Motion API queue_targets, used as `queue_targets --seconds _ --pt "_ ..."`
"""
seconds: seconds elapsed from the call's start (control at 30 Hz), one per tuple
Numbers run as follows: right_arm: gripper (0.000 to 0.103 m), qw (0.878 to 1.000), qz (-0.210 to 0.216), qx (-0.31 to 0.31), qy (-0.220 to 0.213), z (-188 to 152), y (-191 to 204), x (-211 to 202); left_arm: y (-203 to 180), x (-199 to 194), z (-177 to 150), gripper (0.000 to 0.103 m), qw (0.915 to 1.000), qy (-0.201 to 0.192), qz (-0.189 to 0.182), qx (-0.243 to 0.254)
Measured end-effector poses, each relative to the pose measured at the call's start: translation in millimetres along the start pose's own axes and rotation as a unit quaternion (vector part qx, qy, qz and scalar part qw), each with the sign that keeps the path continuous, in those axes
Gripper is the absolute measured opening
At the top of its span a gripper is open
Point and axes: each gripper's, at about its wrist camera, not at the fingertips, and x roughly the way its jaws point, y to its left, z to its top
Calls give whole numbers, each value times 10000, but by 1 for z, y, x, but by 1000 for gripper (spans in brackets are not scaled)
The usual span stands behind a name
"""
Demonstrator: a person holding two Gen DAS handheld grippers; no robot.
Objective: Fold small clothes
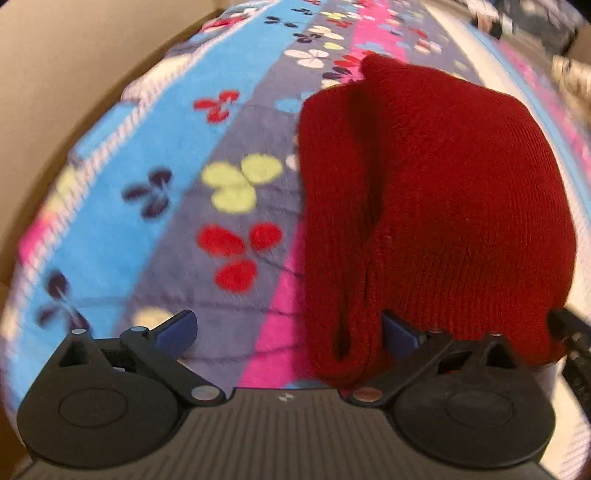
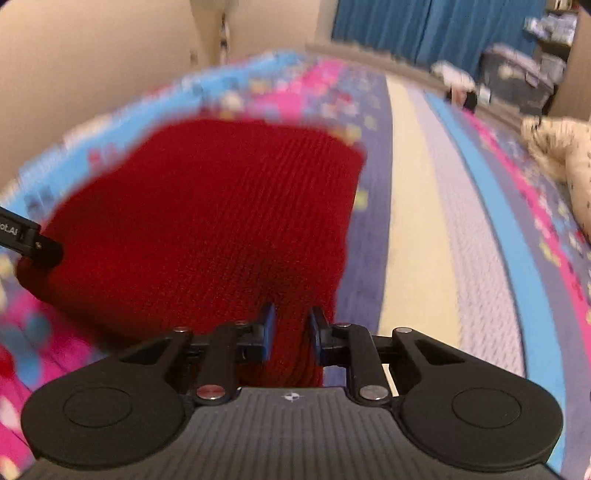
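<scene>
Ribbed red knit garment (image 1: pixel 436 206) on a fuzzy fleece blanket (image 1: pixel 229 122).

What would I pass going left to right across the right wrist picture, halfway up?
Other gripper's black tip → red knitted garment → cream stripe of the blanket → spotted beige cloth.

We're in a home bedroom here. A fleece blanket (image 1: pixel 177 155) with bright stripes and flower prints covers a bed that runs up against a plain beige wall (image 2: pixel 92 66). Beyond the bed we see blue curtains (image 2: pixel 436 26) hanging, and a dark bag or case (image 2: pixel 517 74) with blurred clutter by it. A pale speckled cloth (image 2: pixel 565 158) lies on the blanket.
</scene>
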Motion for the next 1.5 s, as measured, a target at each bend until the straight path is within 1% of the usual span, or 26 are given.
queue_targets --seconds 0.03,0.07,0.13,0.17,0.2,0.27,0.3,0.33,0.37,0.43,0.47,0.53,0.6,0.67,0.73,0.83,0.93,1.07,1.2,1.5 --pt "22 9999 -3 101 -37 -6 0 2 5 -2 -2 103 9999 -21 -65 -147" --pt "23 9998 30 134 -139 -9 -1 -1 6 -5 -2 103 9998 24 -100 -193" --pt "23 9994 175 247 -183 -8 -7 -13 3 -16 0 103 10000 -5 -21 -44" --pt "28 9988 263 361 -196 -7 -12 -21 0 -24 -1 103 9999 -52 48 118" --pt "33 9981 328 470 -206 -5 -17 -31 -4 -33 -3 103 9995 -78 119 276" --pt "59 9955 422 790 -298 -4 -27 -61 -11 -53 -10 103 9982 -67 233 546" --pt "65 9936 485 945 -392 -9 -32 -82 -15 -66 -16 103 9974 -79 245 672" --pt "74 9915 559 1078 -458 -13 -35 -99 -18 -78 -23 103 9968 -91 289 745" --pt "79 9896 635 1189 -493 -16 -37 -118 -22 -92 -32 103 9963 -106 324 791" --pt "85 9863 801 1300 -630 -28 -41 -154 -27 -112 -49 103 9959 -116 279 855" --pt "86 9858 786 1299 -721 -35 -39 -172 -29 -123 -59 103 9959 -102 269 855" --pt "89 9854 782 1257 -840 -48 -35 -200 -32 -144 -80 103 9960 -89 222 857" --pt "89 9851 795 1247 -876 -61 -32 -225 -34 -163 -100 103 9958 -56 260 876" --pt "89 9844 788 1276 -924 -75 -29 -245 -33 -183 -119 103 9954 -174 251 910" --pt "89 9831 777 1358 -951 -88 -28 -262 -33 -198 -131 103 9949 -268 228 949" --pt "89 9811 791 1485 -954 -103 -26 -273 -32 -218 -144 103 9947 -403 129 935" --pt "89 9803 802 1545 -933 -109 -25 -279 -33 -232 -151 103 9934 -577 147 978" --pt "89 9798 751 1516 -1066 -108 -23 -286 -35 -239 -153 103 9914 -717 186 1078" --pt "89 9806 742 1467 -1066 -108 -19 -287 -32 -237 -153 103 9920 -663 133 1064" --pt "89 9830 741 1418 -904 -103 -15 -275 -27 -220 -144 103 9944 -470 55 947"
